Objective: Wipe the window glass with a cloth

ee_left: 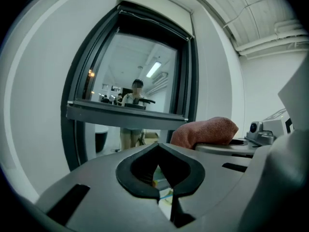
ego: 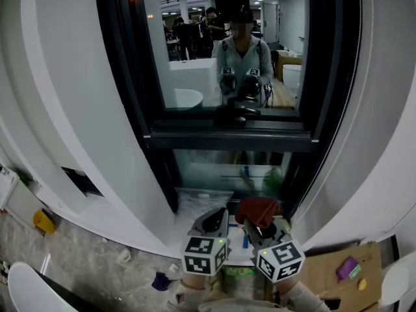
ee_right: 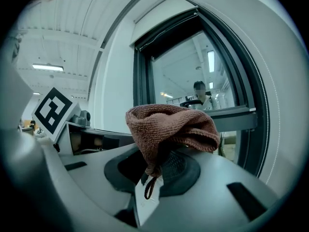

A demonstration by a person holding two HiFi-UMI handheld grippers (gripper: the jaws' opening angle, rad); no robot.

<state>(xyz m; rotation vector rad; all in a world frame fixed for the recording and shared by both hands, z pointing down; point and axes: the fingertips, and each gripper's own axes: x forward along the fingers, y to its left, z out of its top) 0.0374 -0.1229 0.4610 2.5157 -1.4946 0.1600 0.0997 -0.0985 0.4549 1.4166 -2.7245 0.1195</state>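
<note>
The window glass [ego: 234, 51] sits in a dark frame straight ahead and mirrors the person holding the grippers. It also shows in the left gripper view as window glass [ee_left: 130, 76] and in the right gripper view as window glass [ee_right: 193, 76]. A reddish-brown cloth [ego: 258, 210] is bunched in my right gripper [ego: 252, 225], low below the sill. That cloth [ee_right: 169, 124] droops over the jaws of my right gripper [ee_right: 157, 158], which is shut on it. My left gripper [ego: 214, 218] is beside it, its jaws [ee_left: 158, 148] shut with nothing between them. The cloth [ee_left: 205, 131] pokes up to its right.
A smaller lower pane [ego: 221, 171] lies under the dark sill bar [ego: 227, 138]. White wall curves away on both sides. On the floor are a cardboard sheet [ego: 331, 265] with a purple item [ego: 348, 267] at right and a yellow object [ego: 43, 221] at left.
</note>
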